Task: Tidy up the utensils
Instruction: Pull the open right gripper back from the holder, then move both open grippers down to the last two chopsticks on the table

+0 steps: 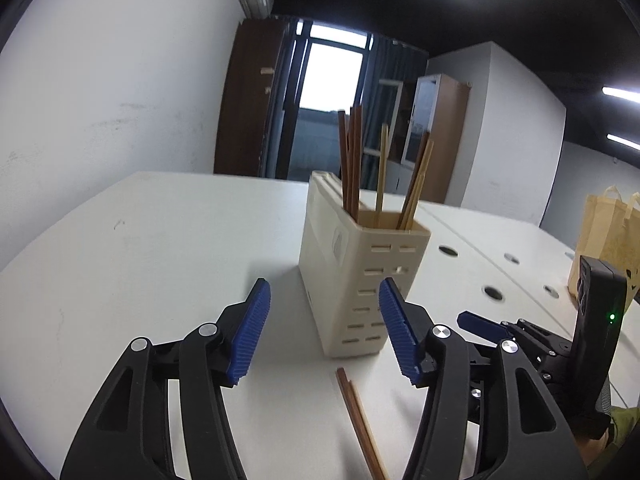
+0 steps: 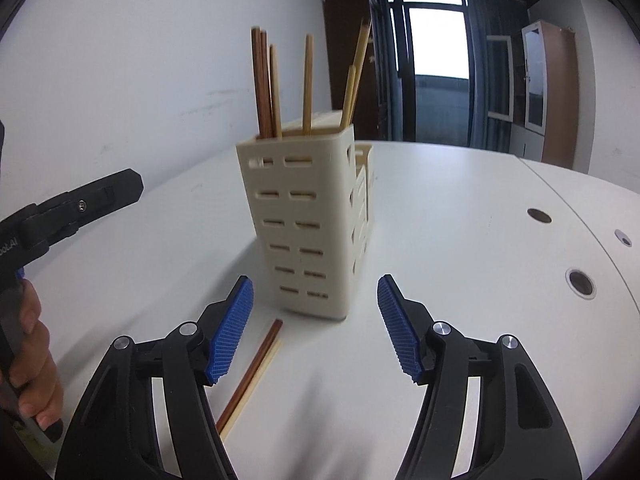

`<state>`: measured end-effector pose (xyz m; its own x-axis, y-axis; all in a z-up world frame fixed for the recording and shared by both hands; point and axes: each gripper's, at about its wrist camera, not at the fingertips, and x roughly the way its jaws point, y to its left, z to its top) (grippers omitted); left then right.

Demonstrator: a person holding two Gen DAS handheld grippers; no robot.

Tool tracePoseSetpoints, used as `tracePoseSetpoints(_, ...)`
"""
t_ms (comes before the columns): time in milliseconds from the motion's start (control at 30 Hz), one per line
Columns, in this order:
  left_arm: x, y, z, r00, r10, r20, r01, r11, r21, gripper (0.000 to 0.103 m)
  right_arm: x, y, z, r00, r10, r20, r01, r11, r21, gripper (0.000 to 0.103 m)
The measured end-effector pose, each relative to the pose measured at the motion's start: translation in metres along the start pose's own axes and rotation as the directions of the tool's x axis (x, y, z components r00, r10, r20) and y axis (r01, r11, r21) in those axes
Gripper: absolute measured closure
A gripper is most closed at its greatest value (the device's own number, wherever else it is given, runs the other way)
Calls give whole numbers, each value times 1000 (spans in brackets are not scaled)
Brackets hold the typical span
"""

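Before the holder (image 2: 308, 216), both tongs (image 1: 324, 328) (image 2: 316, 328) wide, empty, level, chopsticks (image 2: 252, 376) between.

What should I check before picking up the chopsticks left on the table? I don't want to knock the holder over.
1. Left gripper open and holding nothing: ok.
2. Right gripper open and holding nothing: ok.
3. Loose chopsticks lying flat on the white table, a dark one and a pale one side by side, in front of the holder: ok.
4. Cream holder standing upright, with chopsticks already in it: ok.
5. Gap between the loose pair's near tip and the holder's base: small, so risk of a bump: not ok.
6. Far ends of the loose pair run under the gripper frames: cannot tell.
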<state>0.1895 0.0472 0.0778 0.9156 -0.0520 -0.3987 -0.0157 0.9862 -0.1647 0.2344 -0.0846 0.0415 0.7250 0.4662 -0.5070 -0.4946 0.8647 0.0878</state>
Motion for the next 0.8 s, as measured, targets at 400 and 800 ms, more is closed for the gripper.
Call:
tracePoseSetpoints(400, 54, -12, -35, 956, 47, -291, -30, 998, 62, 46, 5, -13, -20, 993, -43, -109, 45, 999, 16, 37)
tracePoseSetpoints(800, 86, -24, -71, 886, 80, -457, -18, 990, 139, 46, 7, -25, -27, 982, -55, -182, 58, 998, 13, 31)
